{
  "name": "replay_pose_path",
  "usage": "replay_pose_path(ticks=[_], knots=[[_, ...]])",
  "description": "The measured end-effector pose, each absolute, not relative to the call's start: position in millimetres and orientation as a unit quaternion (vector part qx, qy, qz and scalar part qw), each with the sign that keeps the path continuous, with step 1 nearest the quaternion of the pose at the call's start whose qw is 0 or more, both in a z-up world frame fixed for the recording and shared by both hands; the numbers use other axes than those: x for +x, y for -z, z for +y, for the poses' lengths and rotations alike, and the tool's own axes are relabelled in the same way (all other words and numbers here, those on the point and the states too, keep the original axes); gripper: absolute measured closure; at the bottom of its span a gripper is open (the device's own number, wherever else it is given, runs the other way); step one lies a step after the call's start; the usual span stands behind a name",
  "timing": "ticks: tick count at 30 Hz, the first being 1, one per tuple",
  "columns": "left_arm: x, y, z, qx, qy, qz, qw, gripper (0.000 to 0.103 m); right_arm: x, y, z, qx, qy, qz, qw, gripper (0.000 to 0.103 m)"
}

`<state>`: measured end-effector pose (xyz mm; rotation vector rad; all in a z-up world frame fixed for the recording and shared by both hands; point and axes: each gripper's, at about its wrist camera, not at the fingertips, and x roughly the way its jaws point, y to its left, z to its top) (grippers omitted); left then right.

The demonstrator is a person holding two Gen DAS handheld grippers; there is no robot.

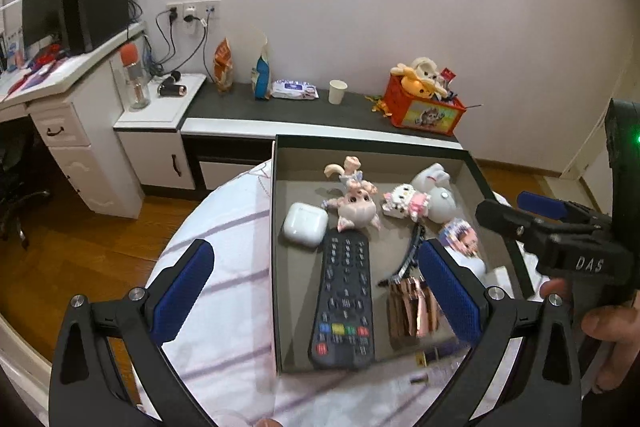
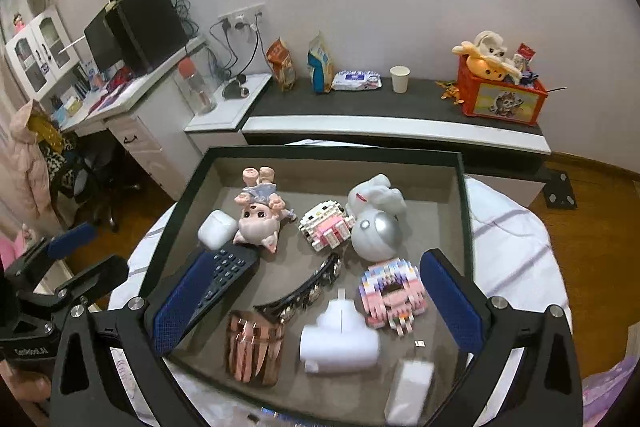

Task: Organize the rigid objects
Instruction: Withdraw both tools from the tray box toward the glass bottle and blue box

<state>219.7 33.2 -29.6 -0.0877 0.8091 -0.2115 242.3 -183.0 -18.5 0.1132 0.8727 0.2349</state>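
Right wrist view: right gripper (image 2: 320,301) spread, empty, over tray (image 2: 464,195)
Left gripper (image 1: 316,293): spread, empty
Remote (image 1: 345,301): tray's 7 o'clock

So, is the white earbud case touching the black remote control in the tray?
Touching. In the left wrist view the earbud case sits against the top corner of the remote control, with no tray floor visible between them; the right wrist view agrees.

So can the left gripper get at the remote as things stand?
Probably yes: the left gripper is open above the box, and the remote lies uncovered, though the earbud case crowds its far end.
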Motion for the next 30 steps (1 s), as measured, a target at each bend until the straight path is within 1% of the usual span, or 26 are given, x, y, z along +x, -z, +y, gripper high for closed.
replay_pose_path(ticks=[13,21,30], knots=[[104,13,31,-0.033,0.092,0.349,0.932,0.000,117,-12,-205,0.055,-0.084,0.366,0.925,0.000],[41,19,21,-0.046,0.095,0.343,0.933,0.000,42,-5,-208,0.060,-0.068,0.351,0.932,0.000],[-11,25,20,-0.054,0.084,0.328,0.939,0.000,-31,9,-204,0.054,-0.050,0.333,0.940,0.000]])
